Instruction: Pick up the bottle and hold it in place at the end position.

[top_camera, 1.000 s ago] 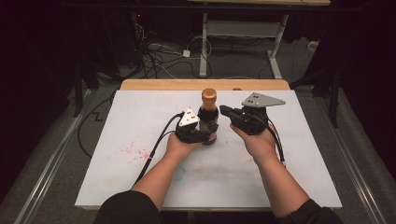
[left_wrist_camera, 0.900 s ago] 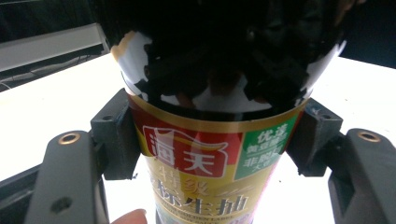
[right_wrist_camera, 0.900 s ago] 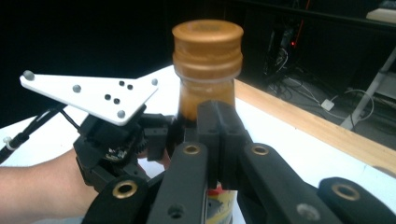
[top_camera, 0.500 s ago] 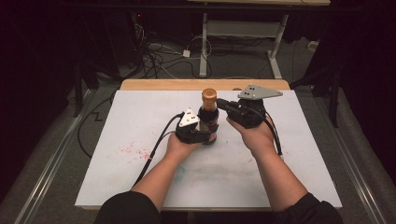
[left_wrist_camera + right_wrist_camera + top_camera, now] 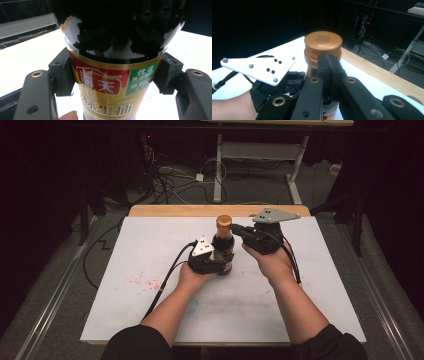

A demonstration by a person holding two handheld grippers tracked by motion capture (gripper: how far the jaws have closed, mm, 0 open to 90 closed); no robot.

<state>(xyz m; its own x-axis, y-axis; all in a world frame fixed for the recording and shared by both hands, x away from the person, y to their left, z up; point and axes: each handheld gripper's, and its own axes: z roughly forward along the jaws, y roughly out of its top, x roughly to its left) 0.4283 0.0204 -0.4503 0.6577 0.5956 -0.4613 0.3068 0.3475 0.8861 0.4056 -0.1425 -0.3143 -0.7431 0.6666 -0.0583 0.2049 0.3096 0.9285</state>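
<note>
Since the earlier frames, my right hand-held gripper (image 5: 239, 229) has edged leftward to the neck of the soy sauce bottle (image 5: 223, 248), while my left hand-held gripper (image 5: 216, 262) has kept its place. High view: the bottle stands upright near the middle of the white surface (image 5: 310, 285), between my two hands. Left gripper view: both black jaws press against opposite sides of the bottle's red, gold and green label (image 5: 110, 87), so this hand-held gripper is clamped on the bottle's body. Right gripper view: the jaws are closed together with nothing between them, their tips just below the copper-coloured cap (image 5: 323, 41); whether they touch the neck I cannot tell. Behind the surface's wooden far edge (image 5: 170, 211), cables (image 5: 170, 180) lie on the floor.
</note>
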